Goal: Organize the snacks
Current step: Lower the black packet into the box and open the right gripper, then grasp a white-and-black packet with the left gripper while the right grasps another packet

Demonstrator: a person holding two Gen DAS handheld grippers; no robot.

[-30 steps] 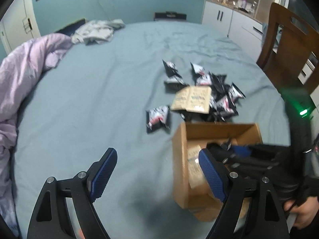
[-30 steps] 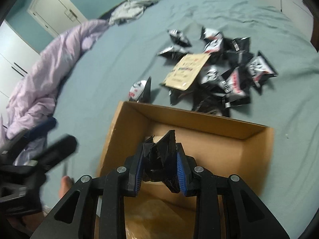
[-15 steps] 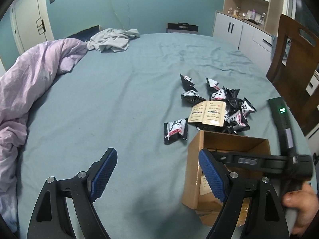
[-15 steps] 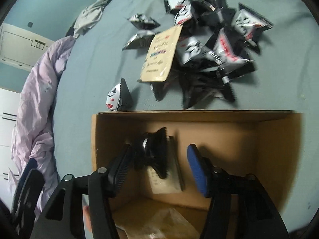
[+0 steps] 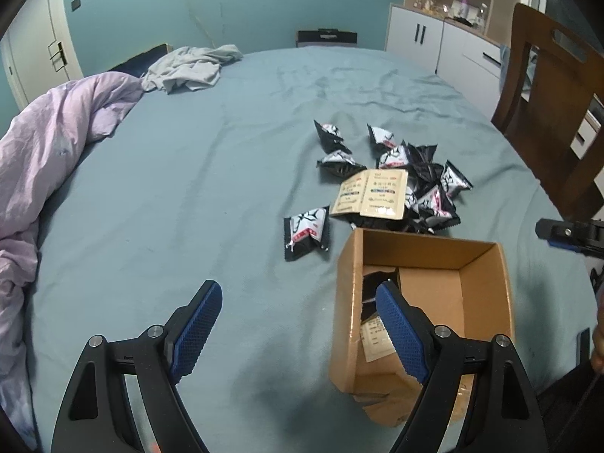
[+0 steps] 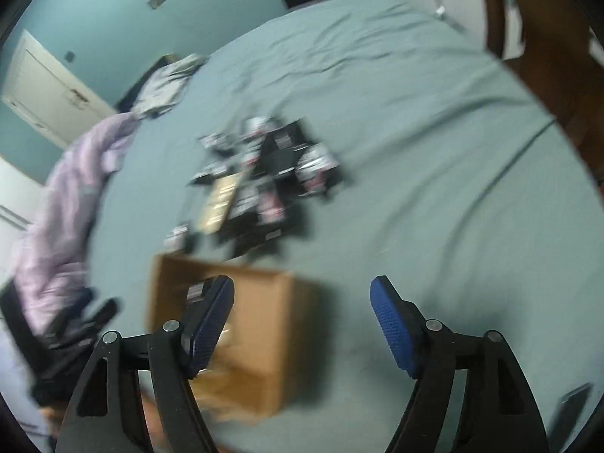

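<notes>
The left hand-held gripper hangs low over the bed with its blue pads spread wide and nothing between them. Just to its right sits the cardboard box, open at the top, with a dark snack packet and a pale flat packet lying inside against its left wall. The right hand-held gripper is also spread apart and empty; its jaws have just been opening, and its own view is badly smeared, with the box down at its lower left. On the sheet just beyond the box's far left corner lies a single black-and-white packet. Past the box's far rim lies the heap of black snack packets, with a tan pouch resting on its near edge. To the left a lilac duvet is bunched along the bed's side. A brown wooden chair stands at the right edge, grey clothes lie at the far end, and white cupboards stand against the teal wall.
</notes>
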